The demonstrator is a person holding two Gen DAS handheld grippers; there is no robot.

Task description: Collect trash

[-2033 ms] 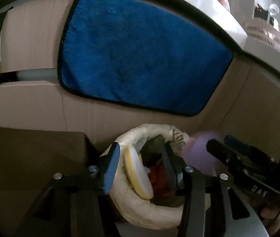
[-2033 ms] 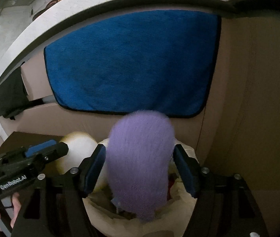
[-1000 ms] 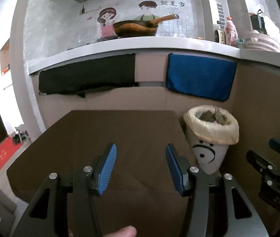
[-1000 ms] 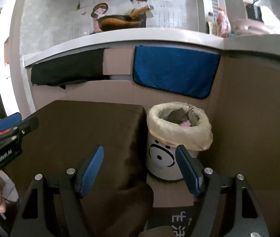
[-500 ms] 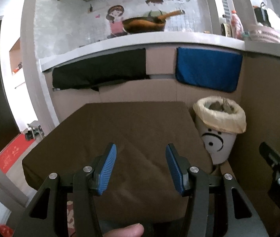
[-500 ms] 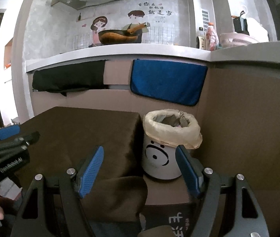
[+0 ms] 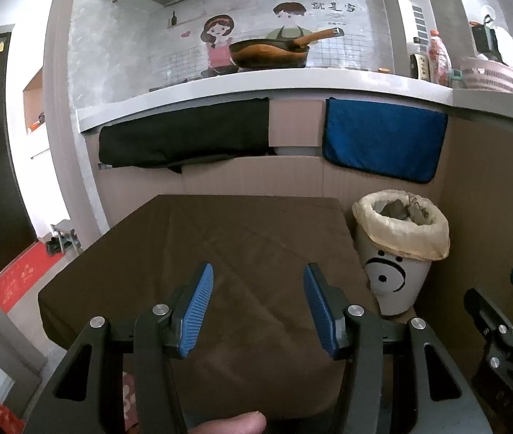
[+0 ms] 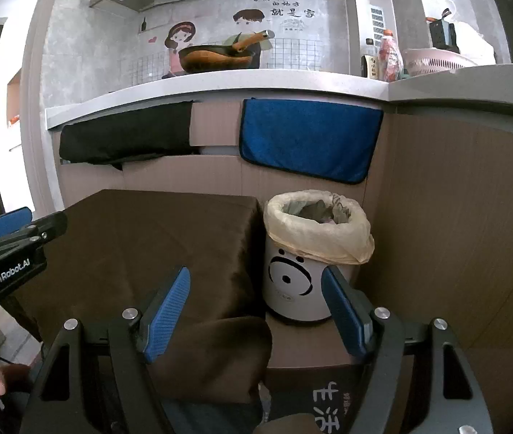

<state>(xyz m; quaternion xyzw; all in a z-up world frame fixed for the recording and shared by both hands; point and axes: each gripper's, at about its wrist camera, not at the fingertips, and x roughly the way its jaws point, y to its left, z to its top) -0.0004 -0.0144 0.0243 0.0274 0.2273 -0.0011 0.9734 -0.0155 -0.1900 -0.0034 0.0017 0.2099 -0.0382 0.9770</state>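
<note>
A white trash bin (image 7: 397, 275) (image 8: 301, 285) with a drawn face and a cream bag liner stands to the right of the brown-covered table (image 7: 220, 253) (image 8: 140, 238). Crumpled trash shows inside its rim. My left gripper (image 7: 258, 305) hovers over the table's near part, open, with nothing between its blue pads. My right gripper (image 8: 256, 313) is open too and empty, held back from the bin, which sits just beyond its right finger. The left gripper's body also shows at the left edge of the right wrist view.
A blue towel (image 7: 383, 144) and a black cloth (image 7: 184, 137) hang below a white counter (image 7: 256, 90) behind the table. Cardboard panels (image 8: 455, 235) wall in the bin's corner. A wok, bottles and a pink basket sit on the counter. A red mat lies on the floor at left.
Both grippers pulled back from the bin: two seconds ago they held a yellow round piece and a purple fluffy item over it, now both are empty. The last half second shows little motion.
</note>
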